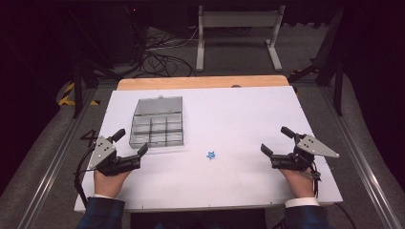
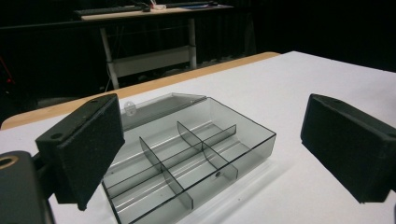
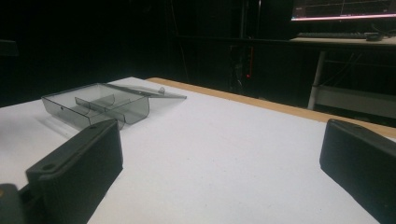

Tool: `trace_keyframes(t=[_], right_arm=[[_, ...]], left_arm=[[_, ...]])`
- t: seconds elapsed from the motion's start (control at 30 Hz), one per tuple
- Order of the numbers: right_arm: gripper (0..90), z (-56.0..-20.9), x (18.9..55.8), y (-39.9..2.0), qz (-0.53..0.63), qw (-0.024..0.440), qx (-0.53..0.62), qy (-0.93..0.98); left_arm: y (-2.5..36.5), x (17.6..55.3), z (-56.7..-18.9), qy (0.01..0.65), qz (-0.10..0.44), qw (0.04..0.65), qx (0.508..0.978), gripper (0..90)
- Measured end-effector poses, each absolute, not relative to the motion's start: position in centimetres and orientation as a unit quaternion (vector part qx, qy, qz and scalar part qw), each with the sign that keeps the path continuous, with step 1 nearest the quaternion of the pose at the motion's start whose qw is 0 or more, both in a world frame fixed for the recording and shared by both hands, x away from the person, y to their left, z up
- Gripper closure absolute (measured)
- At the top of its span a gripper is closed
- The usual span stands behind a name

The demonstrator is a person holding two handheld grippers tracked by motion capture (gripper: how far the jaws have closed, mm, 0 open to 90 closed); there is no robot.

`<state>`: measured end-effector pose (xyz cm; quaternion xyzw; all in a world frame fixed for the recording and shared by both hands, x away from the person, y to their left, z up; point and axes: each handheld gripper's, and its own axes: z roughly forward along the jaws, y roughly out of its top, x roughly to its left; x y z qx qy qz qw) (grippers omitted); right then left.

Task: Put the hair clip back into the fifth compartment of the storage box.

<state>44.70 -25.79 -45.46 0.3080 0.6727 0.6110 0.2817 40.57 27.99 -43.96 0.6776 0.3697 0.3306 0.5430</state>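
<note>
Left gripper: held just beside the box's near-left corner, jaws spread wide, nothing gripped.
Right gripper: held well right of the box, jaws wide, empty.
Blue piece: seen right of the box, nearer.
Box: lid laid open behind, on the white table.

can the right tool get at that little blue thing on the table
Probably yes: the right tool is open, and bare white table lies between it and the small blue piece.
</note>
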Motion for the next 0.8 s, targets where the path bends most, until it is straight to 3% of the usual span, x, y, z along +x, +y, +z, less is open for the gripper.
trace_keyframes(t=[0.47, 0.8], right_arm=[[0.1, -45.3, 44.5, -25.8, 0.611, 0.282, 0.307, 0.673], [0.1, -45.2, 44.5, -25.7, 0.604, 0.288, 0.307, 0.676]], left_arm=[[24.9, 40.9, -44.2, 0.348, 0.341, 0.528, 0.695, 11.5], [23.4, 41.4, -43.9, 0.336, 0.316, 0.522, 0.718, 11.9]])
